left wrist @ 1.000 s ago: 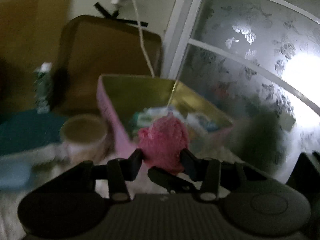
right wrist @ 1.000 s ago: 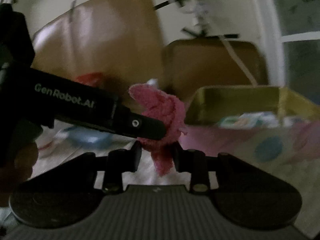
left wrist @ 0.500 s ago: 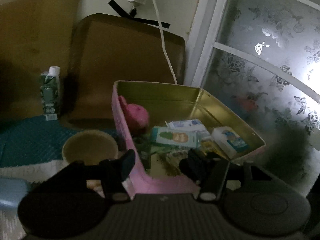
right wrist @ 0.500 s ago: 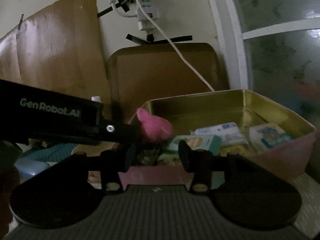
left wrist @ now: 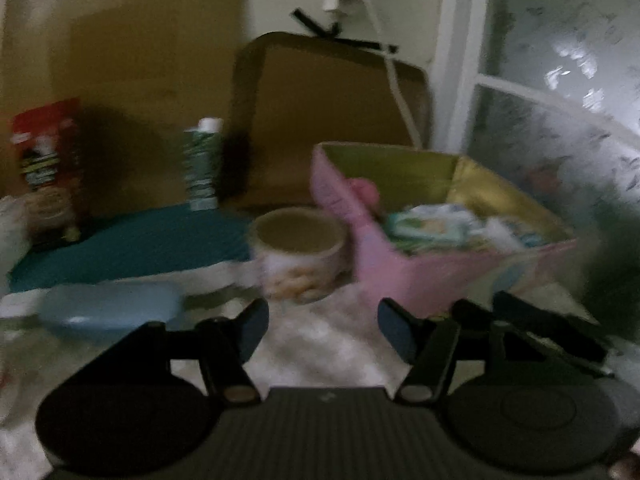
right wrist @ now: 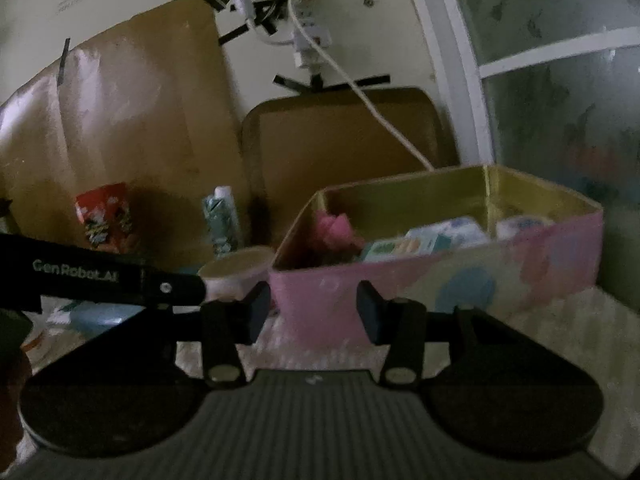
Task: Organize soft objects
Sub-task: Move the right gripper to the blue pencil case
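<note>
A pink fuzzy cloth (right wrist: 335,227) lies in the near left corner of the pink tin box (right wrist: 440,276) with a gold inside; it also shows in the left wrist view (left wrist: 366,192), inside the box (left wrist: 404,280). Packets of tissues (right wrist: 436,238) fill the rest of the box. My left gripper (left wrist: 323,330) is open and empty, low over the white fuzzy cover, in front of the box. My right gripper (right wrist: 310,312) is open and empty, just in front of the box's near wall. The left gripper's arm (right wrist: 100,280) crosses the right wrist view at left.
A round cup (left wrist: 298,254) stands left of the box. A blue soap-like case (left wrist: 108,308) lies at left, by a teal mat (left wrist: 132,240). A green carton (left wrist: 202,164) and a red packet (left wrist: 44,152) stand by the wall. A brown board (right wrist: 344,144) and a white cable (right wrist: 376,108) are behind.
Both grippers let go of the pink cloth, which now lies in the box. Both have pulled back from the box and stand open and empty.
</note>
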